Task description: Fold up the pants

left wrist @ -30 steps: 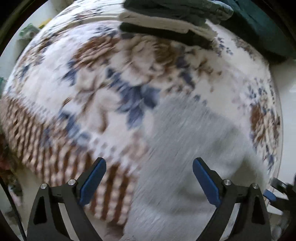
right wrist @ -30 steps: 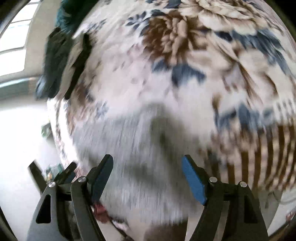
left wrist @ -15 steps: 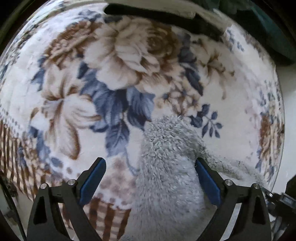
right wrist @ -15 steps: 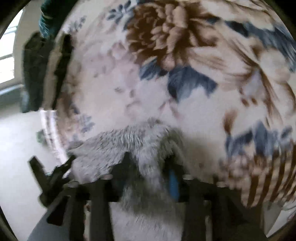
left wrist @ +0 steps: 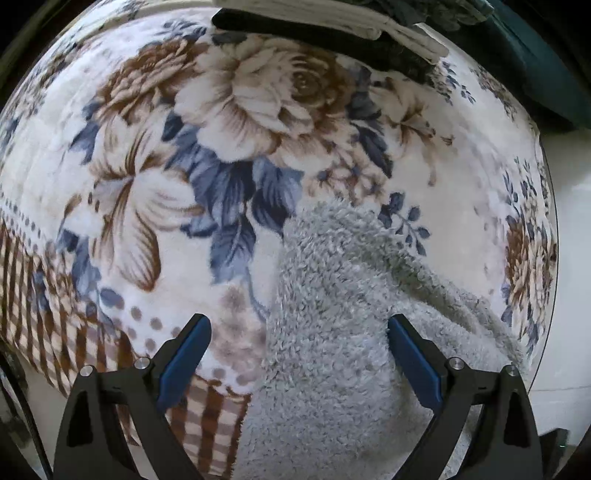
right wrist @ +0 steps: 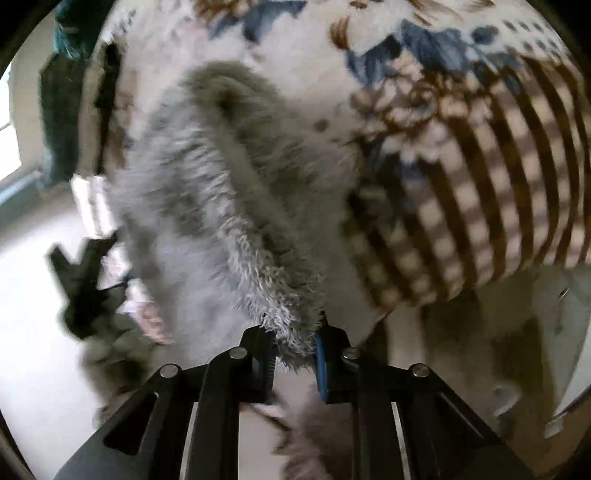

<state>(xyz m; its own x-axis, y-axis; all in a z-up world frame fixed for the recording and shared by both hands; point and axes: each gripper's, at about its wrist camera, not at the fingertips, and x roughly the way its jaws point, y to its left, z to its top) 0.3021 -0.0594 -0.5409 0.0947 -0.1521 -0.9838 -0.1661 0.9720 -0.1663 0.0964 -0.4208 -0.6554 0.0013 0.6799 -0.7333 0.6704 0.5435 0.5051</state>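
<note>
1. Left wrist view: left gripper at the bottom of the frame, jaws wide apart, nothing pinched, blue pads clear on both sides.
2. Fluffy grey pants in the lower middle and lower right, lying on the floral blanket; right finger touching or just over the pile, left finger over bare blanket.
3. Grey fabric reaching from the bottom edge up to about mid-frame, with one ridge running off to the right.
4. Stack of folded clothes, dark and pale, along the top edge; dark green cloth at the upper right.
5. Right wrist view, blurred: right gripper at the lower middle, jaws narrow and closing, a tuft of the pants pinched between the pads.
6. Pants stretching from the jaws up into the upper left middle, draped over the blanket, whose brown checked border fills the right.
7. Other gripper a dark blur at the left edge.
</note>
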